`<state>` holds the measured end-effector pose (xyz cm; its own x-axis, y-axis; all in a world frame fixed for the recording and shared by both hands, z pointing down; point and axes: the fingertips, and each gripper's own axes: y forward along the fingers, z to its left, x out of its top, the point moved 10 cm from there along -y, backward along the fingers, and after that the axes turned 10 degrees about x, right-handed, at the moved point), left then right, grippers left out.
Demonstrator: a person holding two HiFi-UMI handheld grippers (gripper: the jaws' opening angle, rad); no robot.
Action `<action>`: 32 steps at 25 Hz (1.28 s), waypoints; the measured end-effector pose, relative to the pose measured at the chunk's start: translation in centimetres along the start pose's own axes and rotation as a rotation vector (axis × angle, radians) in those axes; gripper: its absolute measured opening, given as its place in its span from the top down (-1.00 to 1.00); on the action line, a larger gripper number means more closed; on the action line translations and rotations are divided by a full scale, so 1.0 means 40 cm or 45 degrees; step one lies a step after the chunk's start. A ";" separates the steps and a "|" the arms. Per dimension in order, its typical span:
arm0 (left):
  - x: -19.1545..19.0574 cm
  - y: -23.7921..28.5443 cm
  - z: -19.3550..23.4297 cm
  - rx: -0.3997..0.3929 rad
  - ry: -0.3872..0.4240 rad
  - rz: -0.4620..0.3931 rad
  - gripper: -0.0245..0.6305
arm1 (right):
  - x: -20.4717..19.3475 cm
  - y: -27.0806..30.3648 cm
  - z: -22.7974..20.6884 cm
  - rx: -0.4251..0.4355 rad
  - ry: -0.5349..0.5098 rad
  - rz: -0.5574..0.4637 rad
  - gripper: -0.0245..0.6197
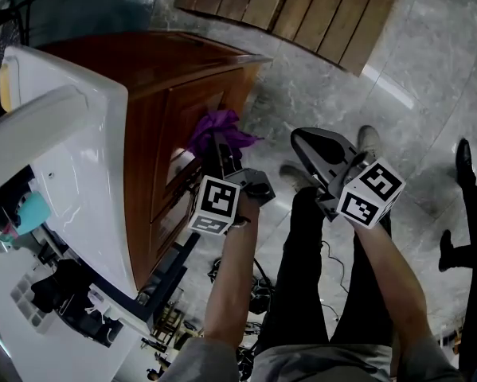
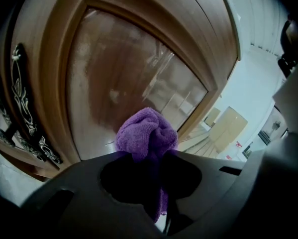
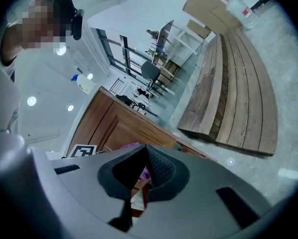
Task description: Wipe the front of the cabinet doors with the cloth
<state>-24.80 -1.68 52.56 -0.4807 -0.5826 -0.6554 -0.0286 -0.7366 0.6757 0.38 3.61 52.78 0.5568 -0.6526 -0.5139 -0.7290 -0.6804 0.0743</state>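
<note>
— Left gripper (image 1: 220, 146)?
— Clamped on a bunched purple cloth (image 2: 146, 133), with a wad poking out ahead of the jaws.
— Whereabouts of the cloth?
— Right at the front of the brown cabinet door (image 2: 124, 68), low on the glossy centre panel. Hard to say whether actually touching.
— And the right gripper (image 1: 303, 139)?
— Held out to the side over the grey stone floor (image 1: 429, 70), apart from the cabinet. Jaws brought together at the tips, with nothing gripped between them.
</note>
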 end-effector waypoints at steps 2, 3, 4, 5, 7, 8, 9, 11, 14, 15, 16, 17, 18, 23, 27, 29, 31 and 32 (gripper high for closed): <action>-0.002 0.005 -0.006 -0.014 -0.007 0.004 0.72 | 0.004 -0.001 -0.003 -0.001 -0.001 -0.002 0.89; -0.002 0.008 -0.010 -0.022 -0.007 0.004 0.72 | 0.006 -0.002 -0.005 -0.002 0.000 -0.003 0.89; -0.001 0.010 -0.013 -0.026 -0.006 0.003 0.72 | 0.007 -0.002 -0.007 -0.003 0.000 -0.004 0.89; 0.000 0.012 -0.015 -0.026 -0.003 0.004 0.72 | 0.008 -0.003 -0.008 -0.004 0.001 -0.004 0.89; -0.001 0.015 -0.022 -0.026 -0.005 0.012 0.72 | 0.010 -0.007 -0.010 -0.007 0.002 -0.006 0.89; -0.002 0.016 -0.024 -0.023 -0.007 0.015 0.72 | 0.011 -0.010 -0.012 -0.008 0.002 -0.007 0.89; -0.002 0.018 -0.028 -0.024 -0.008 0.017 0.72 | 0.013 -0.012 -0.014 -0.010 0.003 -0.008 0.89; -0.002 0.021 -0.036 -0.030 -0.012 0.020 0.72 | 0.015 -0.018 -0.017 -0.015 0.004 -0.012 0.89; 0.000 0.027 -0.049 -0.046 -0.012 0.021 0.72 | 0.020 -0.023 -0.022 -0.020 0.005 -0.020 0.89; 0.001 0.030 -0.055 -0.052 -0.011 0.019 0.72 | 0.021 -0.024 -0.024 -0.021 0.005 -0.023 0.89; 0.002 0.033 -0.060 -0.057 -0.009 0.018 0.72 | 0.023 -0.026 -0.025 -0.023 0.005 -0.025 0.89; 0.003 0.035 -0.065 -0.063 -0.006 0.017 0.72 | 0.025 -0.027 -0.027 -0.025 0.005 -0.027 0.89; 0.003 0.037 -0.070 -0.067 -0.004 0.017 0.72 | 0.026 -0.029 -0.028 -0.027 0.005 -0.029 0.89; 0.005 0.043 -0.085 -0.083 0.006 0.014 0.72 | 0.032 -0.038 -0.032 -0.036 0.007 -0.038 0.89; 0.006 0.048 -0.102 -0.096 0.009 0.016 0.72 | 0.041 -0.045 -0.034 -0.041 0.009 -0.045 0.89; 0.007 0.051 -0.111 -0.107 0.014 0.014 0.72 | 0.045 -0.048 -0.034 -0.041 0.007 -0.049 0.89; 0.008 0.056 -0.122 -0.122 0.018 0.012 0.72 | 0.049 -0.051 -0.035 -0.042 0.005 -0.053 0.89; 0.009 0.059 -0.128 -0.128 0.020 0.011 0.72 | 0.050 -0.053 -0.036 -0.044 0.004 -0.054 0.89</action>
<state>-20.54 -5.38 52.19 -0.4670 -0.5938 -0.6552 0.0640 -0.7617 0.6447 3.63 3.28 52.83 0.5885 -0.6238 -0.5143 -0.6904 -0.7188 0.0817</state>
